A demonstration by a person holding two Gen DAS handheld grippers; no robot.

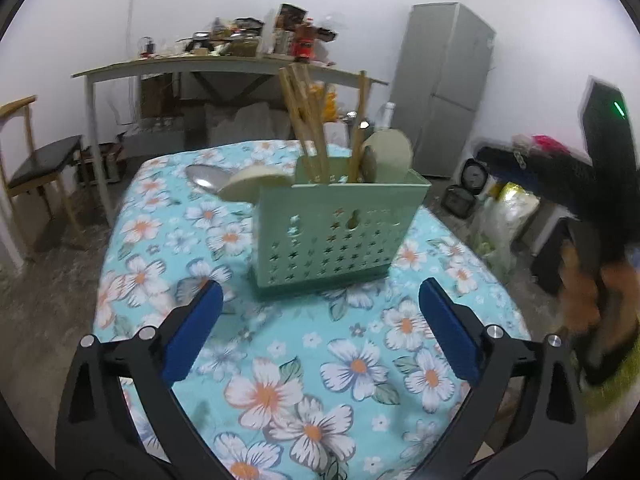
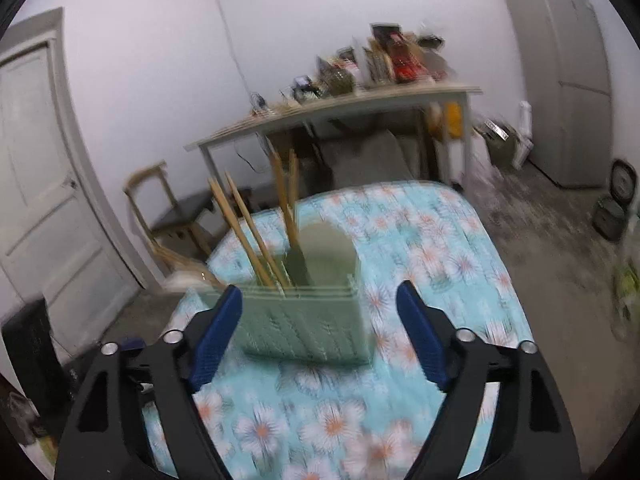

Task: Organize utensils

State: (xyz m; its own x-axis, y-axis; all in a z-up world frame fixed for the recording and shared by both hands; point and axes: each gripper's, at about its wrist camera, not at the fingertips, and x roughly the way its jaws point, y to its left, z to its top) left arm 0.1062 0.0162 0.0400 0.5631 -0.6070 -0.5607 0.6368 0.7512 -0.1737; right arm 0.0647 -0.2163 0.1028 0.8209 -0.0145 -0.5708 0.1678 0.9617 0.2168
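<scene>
A pale green perforated utensil holder (image 1: 334,232) stands on the flowered tablecloth (image 1: 280,360). Wooden chopsticks (image 1: 304,120) and a beige spoon (image 1: 388,154) stick up out of it. A second beige spoon (image 1: 254,184) and a metal spoon (image 1: 206,178) lie behind its left side. My left gripper (image 1: 318,300) is open, just in front of the holder, with nothing between its blue pads. In the right wrist view the holder (image 2: 310,320) with its chopsticks (image 2: 248,228) sits ahead of my right gripper (image 2: 320,308), which is open and empty. The right view is blurred.
A cluttered side table (image 1: 224,68) stands behind, with a chair (image 1: 40,164) on the left and a grey fridge (image 1: 448,84) on the right. A person's hand with the other gripper (image 1: 600,272) is at the right edge. A door (image 2: 36,184) is seen at the left.
</scene>
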